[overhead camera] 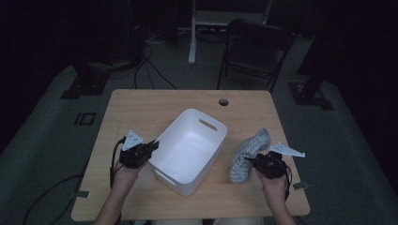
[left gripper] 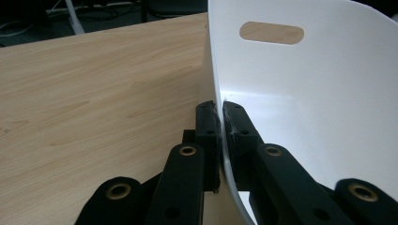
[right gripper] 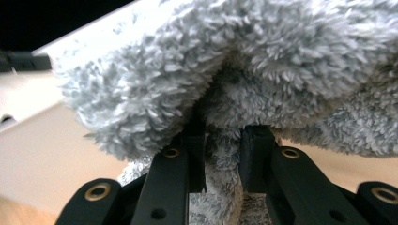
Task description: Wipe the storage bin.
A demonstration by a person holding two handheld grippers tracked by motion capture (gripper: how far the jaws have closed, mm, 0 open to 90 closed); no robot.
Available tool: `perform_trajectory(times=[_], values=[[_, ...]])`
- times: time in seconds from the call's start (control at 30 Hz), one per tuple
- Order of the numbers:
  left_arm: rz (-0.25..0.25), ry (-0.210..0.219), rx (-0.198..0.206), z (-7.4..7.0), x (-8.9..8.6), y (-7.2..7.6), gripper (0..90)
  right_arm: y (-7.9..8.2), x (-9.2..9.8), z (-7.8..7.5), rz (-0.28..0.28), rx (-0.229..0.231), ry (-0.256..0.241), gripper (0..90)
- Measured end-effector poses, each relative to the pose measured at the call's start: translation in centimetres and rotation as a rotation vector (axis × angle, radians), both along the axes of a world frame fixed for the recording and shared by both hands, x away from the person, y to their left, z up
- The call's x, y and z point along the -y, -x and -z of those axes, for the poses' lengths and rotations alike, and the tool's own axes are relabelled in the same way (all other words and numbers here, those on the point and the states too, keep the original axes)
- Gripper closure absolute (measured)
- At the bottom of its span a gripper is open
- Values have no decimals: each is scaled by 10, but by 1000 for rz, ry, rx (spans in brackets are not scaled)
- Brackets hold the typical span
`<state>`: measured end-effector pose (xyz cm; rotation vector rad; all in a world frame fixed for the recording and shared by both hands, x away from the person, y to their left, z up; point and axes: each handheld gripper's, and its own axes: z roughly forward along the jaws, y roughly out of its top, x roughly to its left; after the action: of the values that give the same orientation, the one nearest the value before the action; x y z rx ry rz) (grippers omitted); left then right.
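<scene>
A white plastic bin (overhead camera: 190, 150) with handle slots stands empty in the middle of the wooden table (overhead camera: 141, 108). My left gripper (overhead camera: 154, 145) is shut on the bin's near-left wall (left gripper: 281, 93), one jaw inside and one outside (left gripper: 219, 123). A fluffy grey towel (overhead camera: 248, 154) lies bunched to the right of the bin. My right gripper (overhead camera: 250, 161) is shut on a fold of that towel (right gripper: 220, 93), whose pile bulges over both jaws (right gripper: 223, 161).
The table has a round cable hole (overhead camera: 223, 101) near its far edge. A dark folding chair (overhead camera: 256, 47) and a white stand (overhead camera: 192, 33) are on the floor beyond the table, with cables (overhead camera: 150, 65) at the far left.
</scene>
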<state>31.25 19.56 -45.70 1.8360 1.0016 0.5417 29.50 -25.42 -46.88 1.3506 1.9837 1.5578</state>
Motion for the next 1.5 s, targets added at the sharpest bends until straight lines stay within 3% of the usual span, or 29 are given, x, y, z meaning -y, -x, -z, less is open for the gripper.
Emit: perform_trajectory(times=[0.2,0.4,0.87,1.1,1.5], values=[[13,-39,17,-1,2,1,856,-15,-12,-12,-8,21,-21,755],[21,-58,19,-2,3,0,856,-22,-21,-13,-20,20,-33,754],[46,-56,25,-1,1,-1,854,-31,-34,-4,-19,26,-16,754],[58,-52,28,-1,0,-2,855,-55,-39,-10,27,47,-17,754],[81,-49,35,0,0,-3,851,-67,-44,6,44,-11,27,755]])
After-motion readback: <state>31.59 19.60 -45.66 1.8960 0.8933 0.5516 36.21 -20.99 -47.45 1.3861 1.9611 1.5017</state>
